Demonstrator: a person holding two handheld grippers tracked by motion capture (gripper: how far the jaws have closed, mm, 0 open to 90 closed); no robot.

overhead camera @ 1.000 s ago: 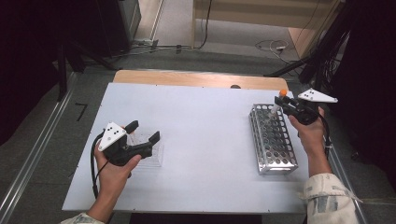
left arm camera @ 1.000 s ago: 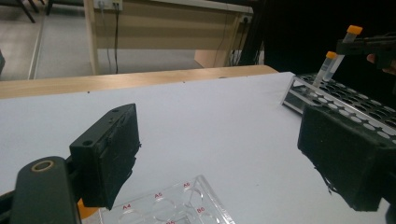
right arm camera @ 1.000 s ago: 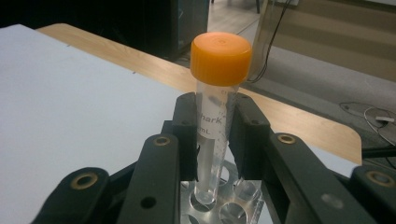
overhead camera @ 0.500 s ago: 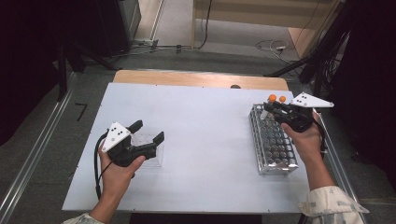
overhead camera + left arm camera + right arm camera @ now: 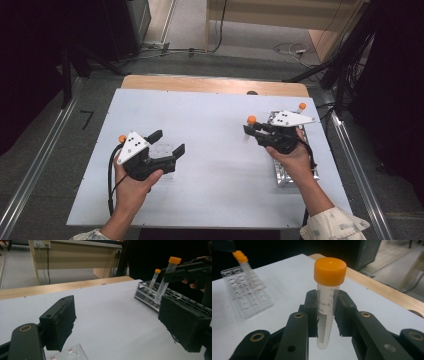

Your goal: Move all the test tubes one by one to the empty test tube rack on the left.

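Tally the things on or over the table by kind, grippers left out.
Orange-capped tubes: 2 (one held, one standing in the rack)
Metal tube rack: 1
Clear well plate: 1
Total: 4

A white rectangular tabletop (image 5: 210, 125) lay on a light wooden board (image 5: 200, 84). Grey floor (image 5: 45, 150) with metal rails (image 5: 30, 180) flanked it. Beyond stood a pale wooden desk (image 5: 75, 255), black cables (image 5: 220, 30) trailing, under dim light.
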